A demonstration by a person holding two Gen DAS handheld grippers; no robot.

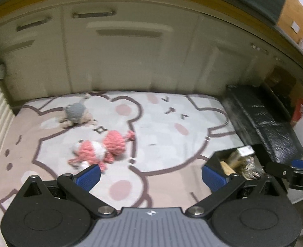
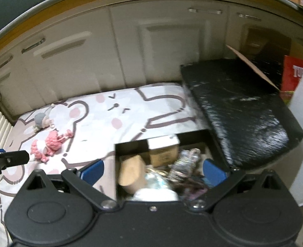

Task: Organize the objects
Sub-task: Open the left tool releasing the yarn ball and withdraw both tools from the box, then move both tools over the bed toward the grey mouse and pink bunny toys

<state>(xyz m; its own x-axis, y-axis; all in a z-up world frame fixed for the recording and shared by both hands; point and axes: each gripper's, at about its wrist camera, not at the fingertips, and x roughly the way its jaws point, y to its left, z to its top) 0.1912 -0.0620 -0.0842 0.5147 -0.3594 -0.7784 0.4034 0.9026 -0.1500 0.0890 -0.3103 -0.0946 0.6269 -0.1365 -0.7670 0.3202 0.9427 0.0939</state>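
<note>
Black bin point(image 2: 131, 142), lid raised, between wide-open, empty right tongs point(image 2: 153, 169): brown cup point(image 2: 131, 173), carton point(image 2: 163, 152), wrappers; left tongs point(image 1: 150, 174) likewise agape, empty.

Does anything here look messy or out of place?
Yes. Two knitted toys, a pink one and a grey one, lie loose on the cartoon mat, while the open black box beside it is crammed with jumbled items.
</note>
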